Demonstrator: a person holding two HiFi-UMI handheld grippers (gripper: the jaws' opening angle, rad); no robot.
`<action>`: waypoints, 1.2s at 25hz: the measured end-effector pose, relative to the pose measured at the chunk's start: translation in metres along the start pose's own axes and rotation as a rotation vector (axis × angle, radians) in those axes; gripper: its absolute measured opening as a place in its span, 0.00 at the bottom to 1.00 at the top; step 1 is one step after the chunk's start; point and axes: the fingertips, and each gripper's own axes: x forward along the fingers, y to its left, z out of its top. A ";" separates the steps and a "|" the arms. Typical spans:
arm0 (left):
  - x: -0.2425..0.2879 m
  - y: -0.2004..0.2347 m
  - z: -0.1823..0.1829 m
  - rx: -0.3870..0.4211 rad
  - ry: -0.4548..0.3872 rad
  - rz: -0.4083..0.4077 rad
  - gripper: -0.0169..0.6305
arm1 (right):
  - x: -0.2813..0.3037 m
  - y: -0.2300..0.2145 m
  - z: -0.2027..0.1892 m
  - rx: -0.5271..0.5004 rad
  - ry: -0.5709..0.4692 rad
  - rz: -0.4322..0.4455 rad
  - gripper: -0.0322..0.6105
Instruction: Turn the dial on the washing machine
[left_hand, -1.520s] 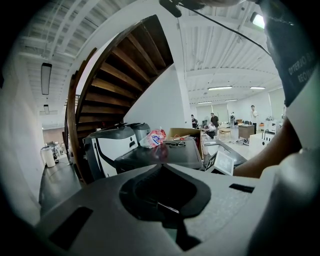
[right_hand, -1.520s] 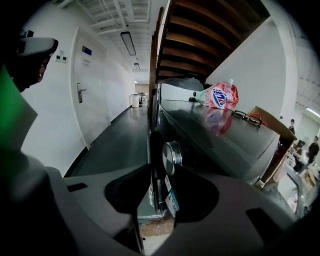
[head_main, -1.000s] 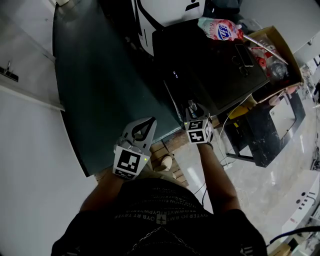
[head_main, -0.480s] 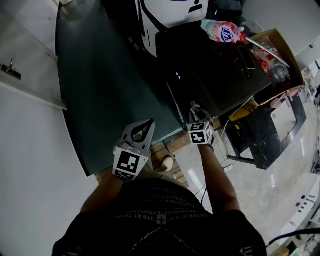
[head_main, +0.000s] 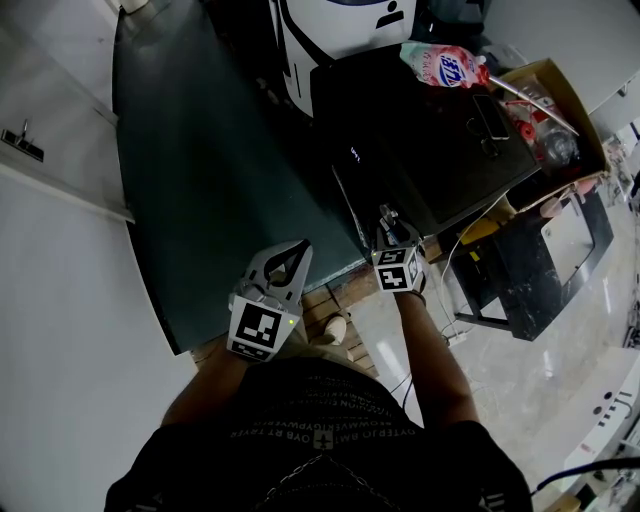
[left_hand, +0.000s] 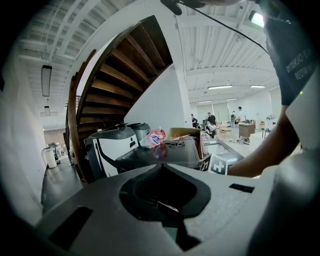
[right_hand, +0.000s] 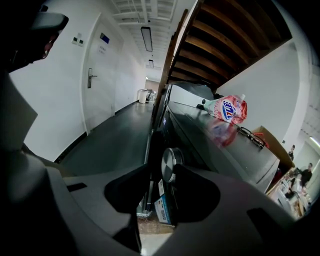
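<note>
Right gripper (right_hand: 161, 175) short of dial (right_hand: 169, 164), jaws apart
Jaws had just narrowed, nothing between them; off-centre closure could slip off the rim.

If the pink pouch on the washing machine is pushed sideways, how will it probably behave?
The pink pouch looks like a soft refill bag, so it would probably sag rather than roll. It lies flat on the glossy top of the washing machine, so it may slide easily.
</note>
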 end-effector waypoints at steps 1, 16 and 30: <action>0.000 0.000 0.000 -0.001 0.000 0.000 0.03 | 0.000 0.000 -0.001 0.000 0.003 -0.002 0.26; -0.001 0.009 0.007 0.002 -0.013 0.015 0.03 | 0.000 -0.002 -0.015 0.011 0.063 -0.002 0.27; -0.005 0.006 0.014 0.020 -0.028 0.011 0.03 | 0.005 0.001 0.018 -0.071 0.037 -0.019 0.30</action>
